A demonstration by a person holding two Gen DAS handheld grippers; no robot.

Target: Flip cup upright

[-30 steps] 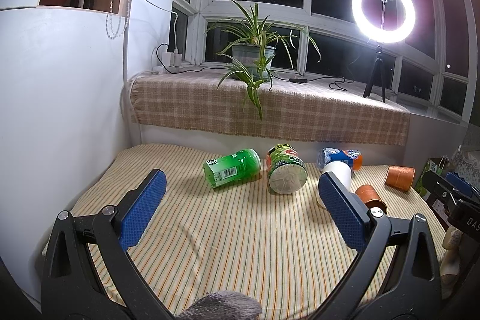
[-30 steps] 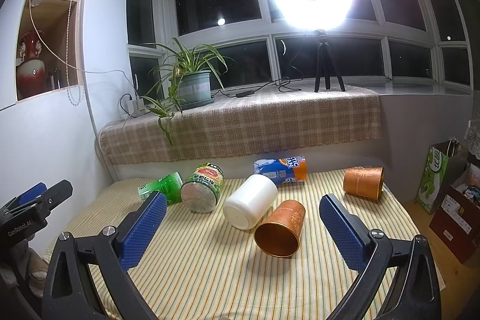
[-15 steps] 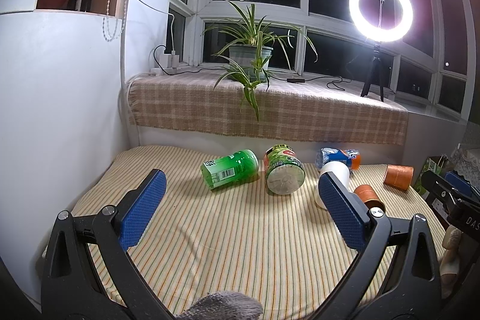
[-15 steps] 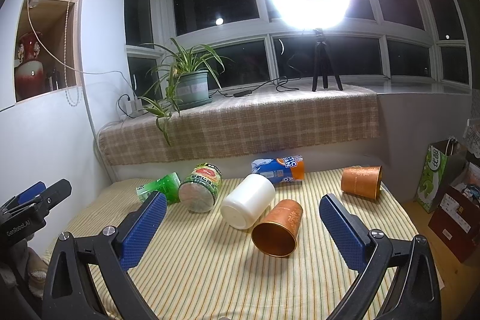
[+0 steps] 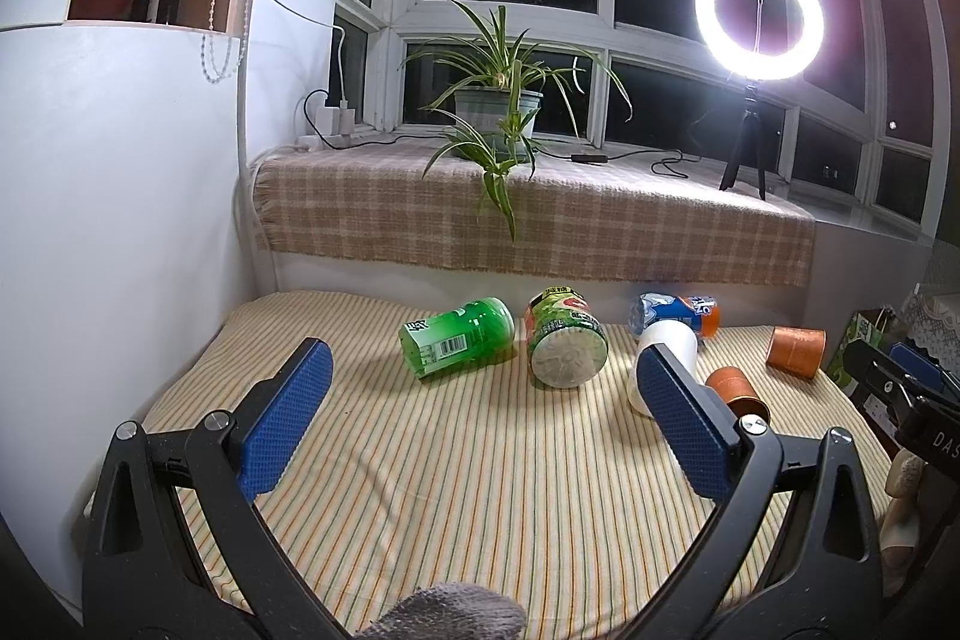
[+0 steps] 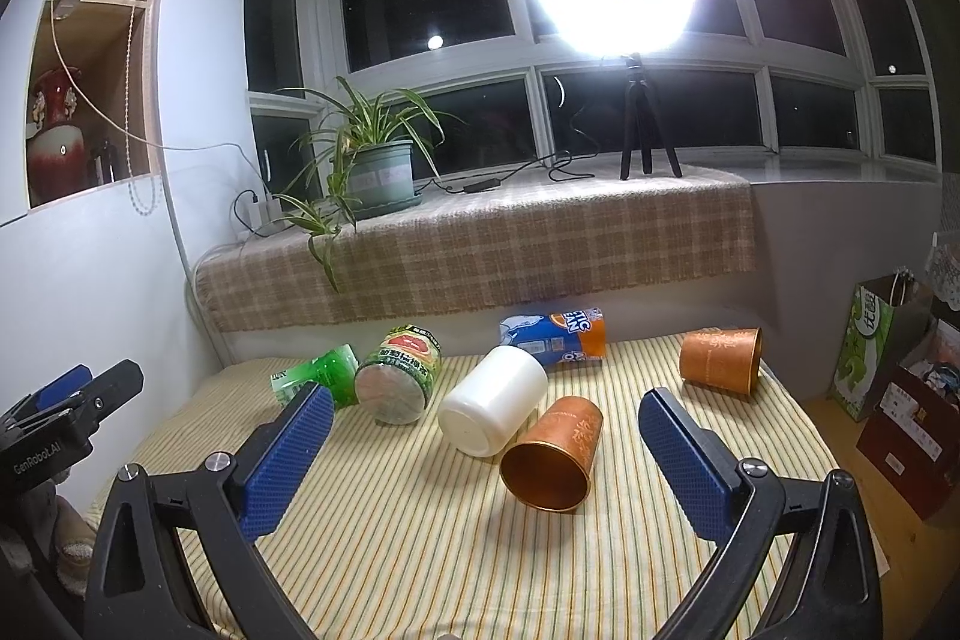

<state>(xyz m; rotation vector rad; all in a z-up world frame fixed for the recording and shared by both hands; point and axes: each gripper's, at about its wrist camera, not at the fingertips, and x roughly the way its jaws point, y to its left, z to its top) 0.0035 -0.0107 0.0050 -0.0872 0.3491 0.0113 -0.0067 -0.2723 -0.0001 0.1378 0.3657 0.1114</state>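
Over the last second we have only drifted slightly; nothing on the striped cloth-covered table has shifted, so no cup has been turned yet. All 6 containers lie on their sides. Nearest our right gripper, the copper-coloured metal cup lies just beside the white plastic cup, mouth toward us. Both it and our left gripper are spread wide, holding nothing.

A white cup and copper-orange cup are lying on yellow-striped cloth, blue pads showing.
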